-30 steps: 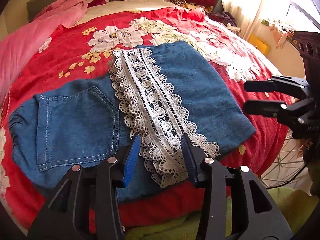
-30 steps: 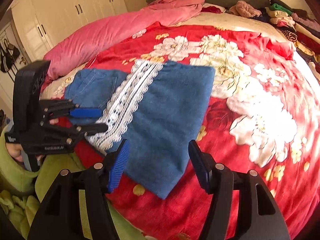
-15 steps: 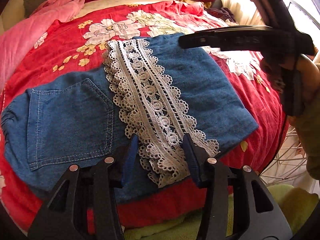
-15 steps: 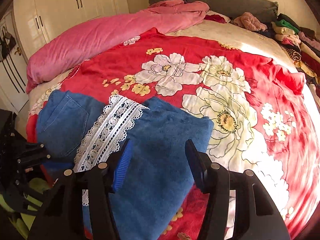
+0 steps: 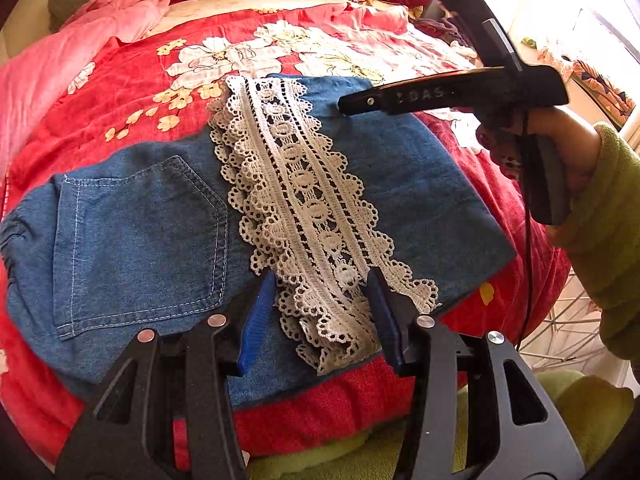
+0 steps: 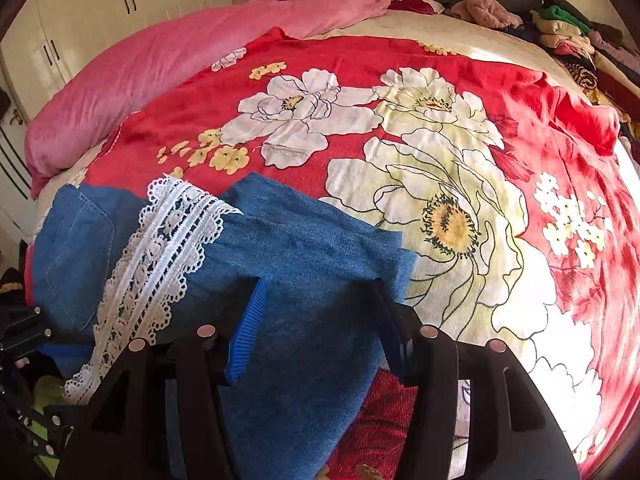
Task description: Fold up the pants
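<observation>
Blue denim pants (image 5: 132,232) lie folded on the red floral bedspread, back pocket at the left, a white lace band (image 5: 304,208) running across the middle. My left gripper (image 5: 320,304) is open, its jaws on either side of the lace's near end at the front edge of the pants. My right gripper (image 6: 316,320) is open over the far right part of the pants (image 6: 304,264), close to their far edge. The right gripper also shows side-on in the left wrist view (image 5: 452,94), held by a hand above the pants.
The red floral bedspread (image 6: 440,184) stretches beyond the pants. A pink quilt (image 6: 168,68) lies along the left side. Stacked clothes (image 6: 568,36) sit at the head of the bed. A wire rack (image 5: 560,328) stands by the bed's right edge.
My right gripper has moved from the near right corner out over the pants toward their far edge. My left gripper has stayed around the lace's near end, moving slightly closer.
</observation>
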`<state>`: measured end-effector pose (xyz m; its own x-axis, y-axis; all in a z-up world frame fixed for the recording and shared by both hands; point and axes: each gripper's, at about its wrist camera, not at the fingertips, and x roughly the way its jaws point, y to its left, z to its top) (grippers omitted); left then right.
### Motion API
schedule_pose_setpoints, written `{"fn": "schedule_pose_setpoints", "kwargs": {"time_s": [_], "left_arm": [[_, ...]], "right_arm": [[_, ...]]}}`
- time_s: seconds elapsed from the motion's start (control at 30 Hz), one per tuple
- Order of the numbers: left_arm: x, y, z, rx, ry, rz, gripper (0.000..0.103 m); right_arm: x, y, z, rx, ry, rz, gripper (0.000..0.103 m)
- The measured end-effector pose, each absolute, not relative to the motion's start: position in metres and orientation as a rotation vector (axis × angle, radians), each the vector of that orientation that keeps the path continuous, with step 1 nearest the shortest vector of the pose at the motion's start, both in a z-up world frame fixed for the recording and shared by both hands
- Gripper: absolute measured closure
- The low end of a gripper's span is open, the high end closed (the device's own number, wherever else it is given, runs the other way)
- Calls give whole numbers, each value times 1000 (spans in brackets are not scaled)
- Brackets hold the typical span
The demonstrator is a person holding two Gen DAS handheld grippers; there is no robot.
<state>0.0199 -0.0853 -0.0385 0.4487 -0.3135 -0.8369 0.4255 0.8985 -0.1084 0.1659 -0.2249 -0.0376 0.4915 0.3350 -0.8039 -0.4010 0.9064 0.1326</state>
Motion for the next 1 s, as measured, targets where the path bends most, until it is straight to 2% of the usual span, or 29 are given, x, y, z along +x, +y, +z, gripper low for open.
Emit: {"fn": "schedule_pose_setpoints", "kwargs": {"time_s": [0.07, 0.17, 0.33, 0.43, 0.7, 0.93, 0.97, 1.0], "left_arm": [[20, -85, -37, 120, 1003, -460, 63], [18, -83, -33, 116, 986, -458, 59], [13, -78, -22, 107, 942, -444, 51], [12, -74, -17, 106, 927, -426, 37], [10, -61, -3, 94, 887, -382, 17], [6, -48, 6, 87, 864, -348, 13], [6, -46, 7, 83, 861, -342, 12], [5, -43, 8, 79, 858, -335, 12]], "right_arm": [[162, -228, -31, -55, 940, 446, 48], [155, -233, -21, -35, 912, 447, 33], [145, -237, -2, -16, 856, 442, 17], [142, -242, 9, 17, 821, 433, 17], [137, -239, 29, 23, 782, 449, 17], [132, -217, 42, -15, 759, 491, 16], [131, -214, 43, -22, 758, 495, 7], [130, -210, 45, -29, 752, 498, 4]]}}
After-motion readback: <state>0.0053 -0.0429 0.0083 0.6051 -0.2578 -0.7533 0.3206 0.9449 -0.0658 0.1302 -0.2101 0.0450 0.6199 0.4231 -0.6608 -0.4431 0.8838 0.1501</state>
